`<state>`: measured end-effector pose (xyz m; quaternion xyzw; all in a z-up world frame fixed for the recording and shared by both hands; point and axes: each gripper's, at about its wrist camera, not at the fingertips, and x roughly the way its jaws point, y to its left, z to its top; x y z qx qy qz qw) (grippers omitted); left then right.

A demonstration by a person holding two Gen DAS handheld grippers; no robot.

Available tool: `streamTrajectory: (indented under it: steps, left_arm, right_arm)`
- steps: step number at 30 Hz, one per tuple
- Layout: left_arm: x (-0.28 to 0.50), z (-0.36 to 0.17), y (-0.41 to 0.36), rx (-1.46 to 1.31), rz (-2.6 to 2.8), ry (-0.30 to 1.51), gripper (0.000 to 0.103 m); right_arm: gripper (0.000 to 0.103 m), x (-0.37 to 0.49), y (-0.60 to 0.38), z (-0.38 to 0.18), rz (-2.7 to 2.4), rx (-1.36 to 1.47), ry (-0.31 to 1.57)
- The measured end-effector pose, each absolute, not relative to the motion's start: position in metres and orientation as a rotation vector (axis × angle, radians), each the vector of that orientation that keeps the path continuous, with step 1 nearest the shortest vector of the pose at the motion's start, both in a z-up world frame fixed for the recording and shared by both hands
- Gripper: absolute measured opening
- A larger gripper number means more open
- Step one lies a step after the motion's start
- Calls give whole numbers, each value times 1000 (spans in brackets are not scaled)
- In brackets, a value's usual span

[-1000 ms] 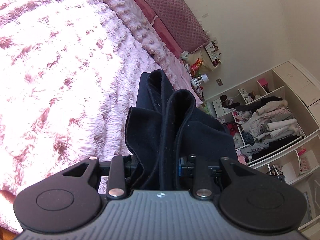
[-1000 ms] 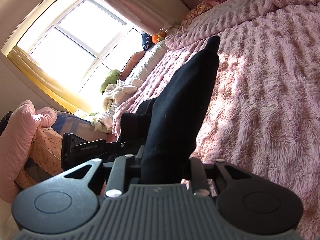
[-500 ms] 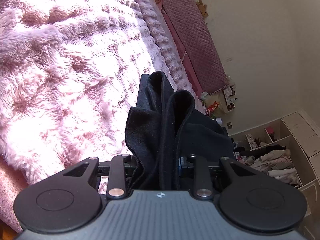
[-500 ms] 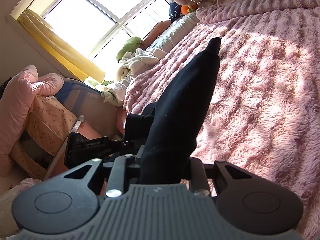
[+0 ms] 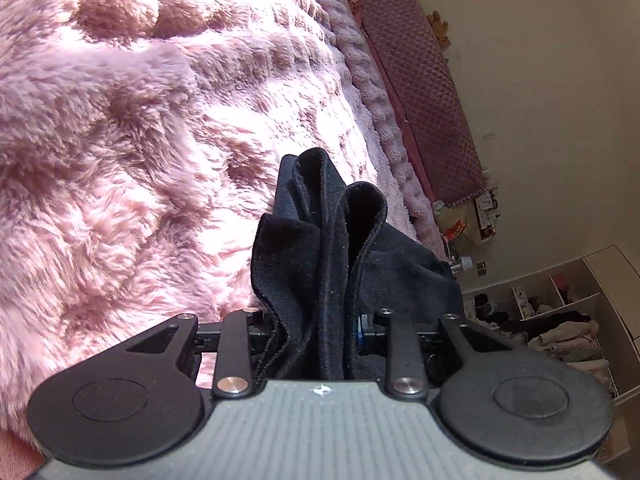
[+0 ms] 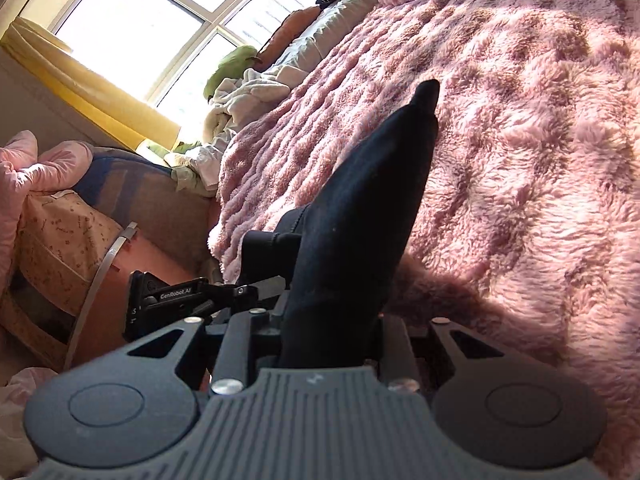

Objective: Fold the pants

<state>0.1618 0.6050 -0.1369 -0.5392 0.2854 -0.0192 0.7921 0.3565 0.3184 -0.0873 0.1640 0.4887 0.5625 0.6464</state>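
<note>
Bed surface: the fluffy pink plush blanket [image 5: 132, 152] covers the bed and fills most of both wrist views; it is soft and uneven, so cloth laid on it will likely want smoothing.
Garment: the black soft-fabric pants [image 5: 328, 264] hang bunched between the two tools, above the blanket, with no part clearly lying flat on it. In the right wrist view the same pants [image 6: 360, 216] rise as one dark tapered bundle.
Left grip: the left gripper [image 5: 320, 332] is pinching several gathered layers of the pants; hems and folds stand up between its jaws.
Right grip: the right gripper [image 6: 332, 332] is clamped on a thick wad of the same cloth, its jaws narrower than the left's.
Step in hand: by my reading, carrying the pants down to the blanket to lay them out.
Doing it well: keep both pinches firm, draw the tools apart until the cloth between them is taut, then let the hanging end touch the blanket first and lay the rest away from it.
Risk: the left bundle holds many layers, so a slack release could drop a crumpled heap.
Surroundings: a sunlit window [image 6: 160, 28] and an open white shelf unit with clothes [image 5: 568, 320] stand well apart from the work.
</note>
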Motion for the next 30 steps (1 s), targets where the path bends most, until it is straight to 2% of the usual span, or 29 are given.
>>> streamTrajectory:
  steps: [3, 7, 10, 12, 17, 23, 25, 29, 30]
  left_arm:
    - [180, -152, 613, -1129, -10, 665, 34]
    - [191, -180, 630, -1235, -22, 694, 35]
    - [192, -187, 632, -1244, -54, 722, 36]
    - [196, -183, 635, -1202, -63, 753, 40]
    - [200, -158, 647, -1094, 46, 782, 59]
    - [181, -91, 626, -780, 207, 716, 69]
    - [178, -74, 613, -728, 191, 687, 72]
    - [175, -39, 582, -624, 225, 678, 72]
    - [175, -31, 574, -601, 244, 676, 72]
  right_arm:
    - [20, 351, 314, -117, 1215, 440, 1099]
    - [23, 348, 305, -177, 1060, 588, 1186]
    - [22, 337, 296, -198, 1098, 585, 1099]
    - [23, 330, 292, -199, 1124, 547, 1061]
    - [25, 334, 286, -197, 1118, 545, 1130]
    - [38, 326, 271, -186, 1126, 449, 1137]
    - [46, 323, 264, -181, 1135, 433, 1137]
    - [55, 319, 239, -178, 1133, 439, 1155]
    - [61, 318, 233, -176, 1125, 438, 1159]
